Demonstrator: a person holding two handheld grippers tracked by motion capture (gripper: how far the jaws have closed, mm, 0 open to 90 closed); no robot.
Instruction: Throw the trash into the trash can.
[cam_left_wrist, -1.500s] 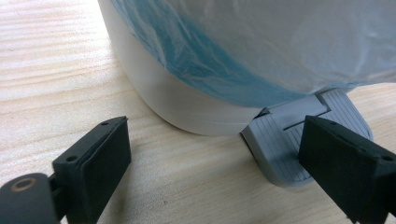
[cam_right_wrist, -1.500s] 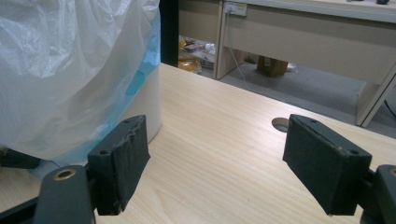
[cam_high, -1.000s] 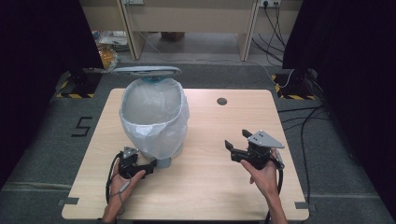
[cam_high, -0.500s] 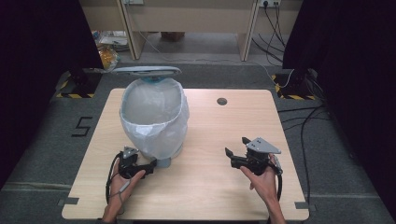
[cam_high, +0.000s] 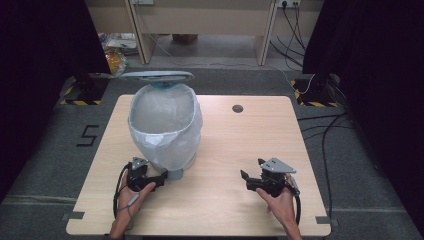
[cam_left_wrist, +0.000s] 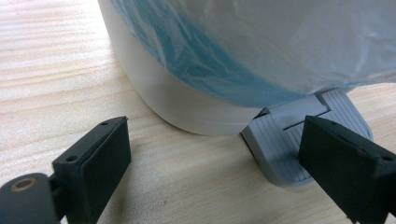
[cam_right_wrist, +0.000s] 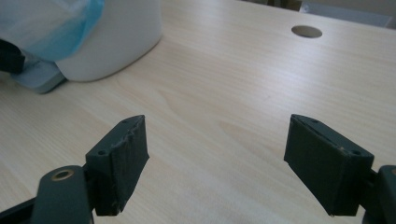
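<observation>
My table (cam_high: 225, 150) is the biggest thing here, a pale wood top with rounded corners and a cable hole (cam_high: 237, 108) near its far edge. The whole right half of it lies bare, so there is open room between my two hands and out to the right and near edges. On the dark floor to the left I can read a white "5" (cam_high: 89, 135), and yellow-and-black striped tape marks both far corners.

Next in size is the pedal bin (cam_high: 165, 127), standing on the left half of the table, white-bodied, lined with a pale blue bag (cam_left_wrist: 261, 42) that folds over its rim, its lid (cam_high: 156, 75) raised at the back. Its grey ribbed pedal (cam_left_wrist: 285, 140) sticks out at the foot on my side, flat on the wood.

My left tool (cam_high: 155, 178) sits low on the table right at the bin's foot, jaws wide, with one jaw just over the pedal and the other out on bare wood; nothing is gripped. My right tool (cam_high: 248, 179) is well apart from the bin, near the front right, jaws wide and holding nothing, pointing across bare wood toward the bin.
</observation>
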